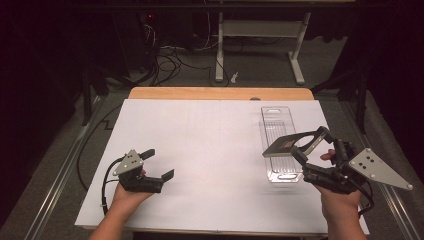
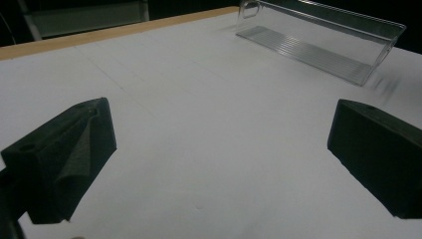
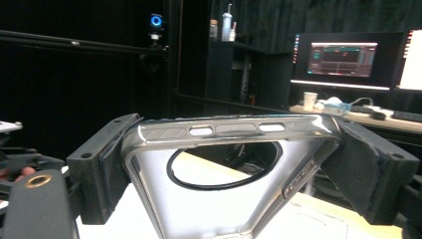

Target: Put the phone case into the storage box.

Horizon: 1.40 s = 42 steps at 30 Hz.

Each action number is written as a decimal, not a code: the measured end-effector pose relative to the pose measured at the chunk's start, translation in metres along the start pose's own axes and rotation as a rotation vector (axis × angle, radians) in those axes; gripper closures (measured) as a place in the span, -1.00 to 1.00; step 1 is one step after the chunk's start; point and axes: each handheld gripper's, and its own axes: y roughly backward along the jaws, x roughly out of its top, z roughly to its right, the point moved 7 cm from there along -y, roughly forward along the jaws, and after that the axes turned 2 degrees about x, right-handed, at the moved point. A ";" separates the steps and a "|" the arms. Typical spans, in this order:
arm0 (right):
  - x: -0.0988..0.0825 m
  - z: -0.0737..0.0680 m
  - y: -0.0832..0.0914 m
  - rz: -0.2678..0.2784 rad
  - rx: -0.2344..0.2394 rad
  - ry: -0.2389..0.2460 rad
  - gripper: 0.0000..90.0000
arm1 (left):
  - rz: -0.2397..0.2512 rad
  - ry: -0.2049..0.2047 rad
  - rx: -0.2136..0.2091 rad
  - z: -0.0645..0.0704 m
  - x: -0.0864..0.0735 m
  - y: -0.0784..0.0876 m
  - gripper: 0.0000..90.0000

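The right hand-held gripper (image 1: 306, 142) is clamped on a clear, dark-rimmed phone case with a round ring set in its back (image 1: 292, 144), and holds it in the air over the near end of a long transparent plastic tray with a ribbed floor (image 1: 275, 117) that lies near the right edge of the white-covered tabletop (image 1: 210, 150). In the right gripper view the jaws press on the two long sides of the case (image 3: 224, 164), near one end, so its open face and ring stay unobstructed; that side grip probably lets the case be lowered flat into the tray without the jaws fouling the tray walls. The tray runs lengthwise from the near side toward the far wooden edge, which suits its narrow shape to the case. The left hand-held gripper (image 1: 161, 163) rests low near the front left of the tabletop, jaws wide apart and holding nothing, well apart from the tray (image 2: 318, 42), seemingly parked out of the way.
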 end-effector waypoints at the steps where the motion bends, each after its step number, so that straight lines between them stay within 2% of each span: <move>1: 0.000 0.001 0.000 -0.001 -0.005 -0.004 -0.70 | 0.000 0.000 0.001 0.000 0.000 0.000 -1.00; 10: -0.007 0.014 0.003 -0.016 -0.071 -0.005 -0.70 | -0.004 -0.001 -0.004 0.001 0.000 0.000 -1.00; 27: -0.010 0.032 0.011 -0.031 -0.167 0.000 -0.70 | -0.011 -0.006 -0.001 0.001 -0.001 -0.001 -1.00; 36: -0.012 0.032 0.010 -0.039 -0.188 0.013 -0.70 | -0.010 -0.010 -0.005 0.002 0.000 -0.001 -0.99; 42: -0.006 0.028 -0.001 -0.049 -0.208 0.025 -0.70 | -0.003 -0.006 -0.006 0.002 0.000 -0.002 -0.99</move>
